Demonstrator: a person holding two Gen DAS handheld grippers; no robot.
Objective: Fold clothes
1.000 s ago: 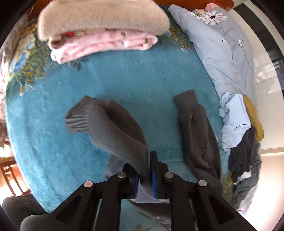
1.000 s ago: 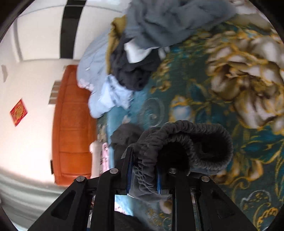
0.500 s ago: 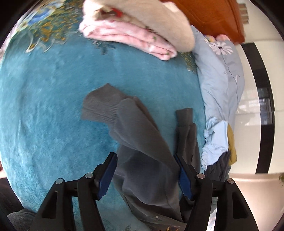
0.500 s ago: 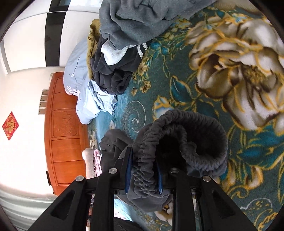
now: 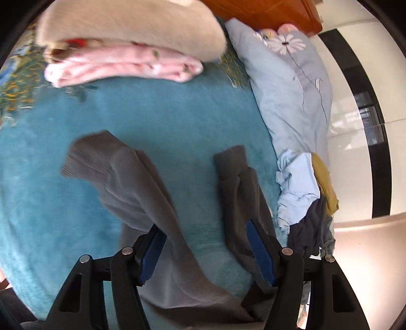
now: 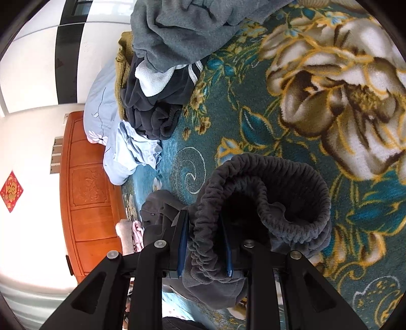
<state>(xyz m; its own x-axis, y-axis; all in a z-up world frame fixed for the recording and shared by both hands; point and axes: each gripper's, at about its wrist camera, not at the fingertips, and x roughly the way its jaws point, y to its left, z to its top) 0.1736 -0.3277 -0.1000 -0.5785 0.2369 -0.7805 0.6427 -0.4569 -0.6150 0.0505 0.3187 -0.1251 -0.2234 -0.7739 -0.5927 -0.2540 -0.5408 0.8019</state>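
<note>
Grey sweatpants lie on the teal blanket (image 5: 165,132). In the left wrist view one leg (image 5: 132,182) with a ribbed cuff runs to the upper left and the other leg (image 5: 241,193) lies to the right. My left gripper (image 5: 206,251) is open above the cloth between the legs and holds nothing. In the right wrist view my right gripper (image 6: 204,246) is shut on the gathered elastic waistband (image 6: 266,198) of the pants, lifted over the flowered blanket (image 6: 330,88).
A folded stack, beige blanket (image 5: 127,22) over pink cloth (image 5: 121,68), sits at the far side. A light blue quilt (image 5: 286,83) and a pile of unfolded clothes (image 5: 304,198) lie at the right; the pile shows in the right wrist view (image 6: 157,83). An orange headboard (image 6: 86,193) stands behind.
My left gripper let go of the pant leg and opened wide, then shifted over the pants. My right gripper kept its hold on the waistband and moved slightly.
</note>
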